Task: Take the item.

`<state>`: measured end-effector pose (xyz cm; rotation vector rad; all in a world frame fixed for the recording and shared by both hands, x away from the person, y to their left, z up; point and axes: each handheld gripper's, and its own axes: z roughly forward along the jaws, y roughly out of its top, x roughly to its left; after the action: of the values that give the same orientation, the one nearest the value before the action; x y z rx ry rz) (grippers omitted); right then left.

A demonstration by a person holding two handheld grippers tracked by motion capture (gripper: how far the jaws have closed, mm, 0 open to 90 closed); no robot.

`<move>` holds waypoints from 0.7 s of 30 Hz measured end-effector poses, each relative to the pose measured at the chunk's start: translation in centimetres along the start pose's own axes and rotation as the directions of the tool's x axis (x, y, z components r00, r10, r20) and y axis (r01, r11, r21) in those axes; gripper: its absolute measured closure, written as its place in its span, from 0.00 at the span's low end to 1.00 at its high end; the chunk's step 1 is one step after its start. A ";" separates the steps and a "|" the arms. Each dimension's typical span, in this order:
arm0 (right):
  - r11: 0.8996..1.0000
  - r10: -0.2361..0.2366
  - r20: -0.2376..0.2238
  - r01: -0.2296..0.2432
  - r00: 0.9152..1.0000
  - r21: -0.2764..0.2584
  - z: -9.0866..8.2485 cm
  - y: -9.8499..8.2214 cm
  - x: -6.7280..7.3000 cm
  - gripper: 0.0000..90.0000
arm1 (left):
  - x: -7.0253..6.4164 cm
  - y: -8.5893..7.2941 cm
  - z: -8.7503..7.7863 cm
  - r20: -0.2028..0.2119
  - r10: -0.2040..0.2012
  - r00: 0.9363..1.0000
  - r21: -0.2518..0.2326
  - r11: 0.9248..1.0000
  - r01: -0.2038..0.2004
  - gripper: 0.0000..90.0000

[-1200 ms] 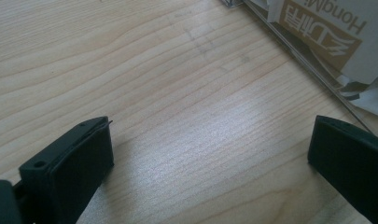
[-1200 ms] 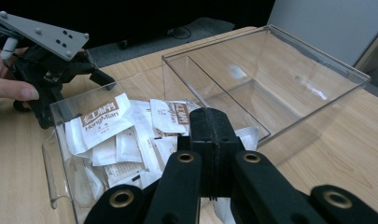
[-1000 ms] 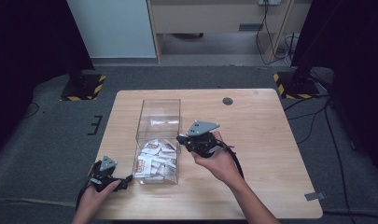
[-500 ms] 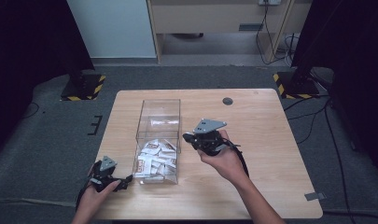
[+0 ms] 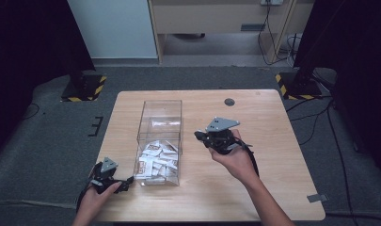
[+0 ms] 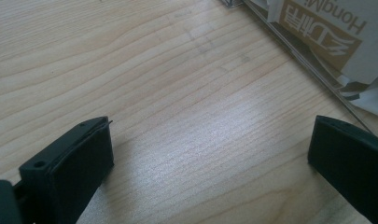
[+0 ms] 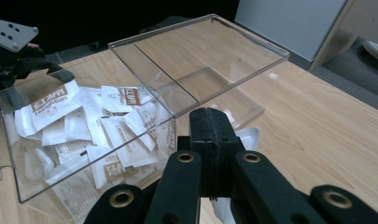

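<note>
Clear box [image 5: 160,141] runs lengthwise away from the person, sachets [image 5: 157,160] inside

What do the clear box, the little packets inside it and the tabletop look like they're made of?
Clear box: probably acrylic or similar hard plastic, glossy, see-through with bright edge reflections. Packets: likely paper or thin matte film, white with brown print, creased and crumpled. Tabletop: light wood or wood-look laminate, with fine grain lines and a soft sheen.

Black grippers [image 5: 200,135] with blocky fingers [image 6: 70,172], brass-ringed screws, grey three-cornered top plates
</note>
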<state>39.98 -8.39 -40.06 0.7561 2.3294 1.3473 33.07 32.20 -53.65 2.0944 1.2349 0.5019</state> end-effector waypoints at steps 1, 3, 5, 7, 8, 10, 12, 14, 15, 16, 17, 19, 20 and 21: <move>1.000 0.000 0.000 0.000 1.000 0.000 0.0 0.0 0.0 1.00 | 0.0 0.0 0.0 0.000 0.000 1.000 0.000 1.000 0.000 0.00; 1.000 0.007 0.011 -0.007 1.000 0.001 -0.3 -0.2 -0.4 1.00 | 0.0 0.0 0.0 0.000 0.000 1.000 -0.001 1.000 0.000 0.00; 1.000 0.008 0.017 -0.008 1.000 -0.002 -0.5 -0.2 -0.7 1.00 | 0.0 0.0 0.0 0.000 0.000 1.000 -0.001 1.000 0.000 0.00; 1.000 0.013 0.022 -0.013 1.000 -0.005 -0.8 -0.3 -1.0 1.00 | 0.0 0.0 0.0 0.000 0.000 1.000 -0.001 1.000 0.000 0.00; 1.000 0.012 0.024 -0.012 1.000 -0.003 -0.9 -0.3 -1.1 1.00 | 0.0 0.0 0.0 0.000 0.000 1.000 -0.001 1.000 0.000 0.00; 1.000 0.017 0.030 -0.017 0.999 -0.009 -0.9 -0.4 -1.2 1.00 | 0.0 0.0 0.0 0.000 0.000 1.000 -0.001 1.000 0.000 0.00; 1.000 0.023 0.037 -0.023 0.999 -0.010 -1.3 -0.5 -1.6 1.00 | 0.0 0.0 0.0 0.000 -0.001 1.000 -0.002 1.000 0.001 0.00; 1.000 0.024 0.041 -0.024 0.999 -0.012 -1.4 -0.7 -1.9 1.00 | 0.0 0.0 0.0 0.000 0.000 1.000 -0.001 1.000 0.000 0.00; 0.999 0.032 0.045 -0.031 0.998 -0.013 -1.6 -0.7 -2.0 1.00 | 0.0 0.0 0.0 0.000 0.000 1.000 -0.001 1.000 0.000 0.00; 0.999 0.030 0.048 -0.030 0.998 -0.012 -1.7 -0.8 -2.1 1.00 | 0.0 0.0 0.0 0.000 0.000 1.000 -0.001 1.000 0.000 0.00; 0.999 0.035 0.049 -0.034 0.998 -0.013 -1.8 -0.8 -2.2 1.00 | 0.0 0.0 0.0 0.000 0.000 1.000 -0.001 1.000 0.000 0.00; 0.999 0.034 0.052 -0.033 0.998 -0.014 -1.8 -0.9 -2.3 1.00 | 0.0 0.0 0.0 0.000 0.000 1.000 -0.001 1.000 0.000 0.00; 0.999 0.035 0.056 -0.034 0.998 -0.015 -1.9 -1.0 -2.4 1.00 | 0.0 0.0 0.0 0.000 0.000 1.000 -0.001 1.000 0.000 0.00; 0.999 0.039 0.059 -0.038 0.997 -0.014 -2.1 -1.1 -2.6 1.00 | 0.0 0.0 0.0 0.000 0.000 1.000 0.000 1.000 0.000 0.00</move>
<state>40.63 -11.85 -39.87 0.8297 2.2688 1.3361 33.07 32.20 -53.65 2.0946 1.2347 0.5019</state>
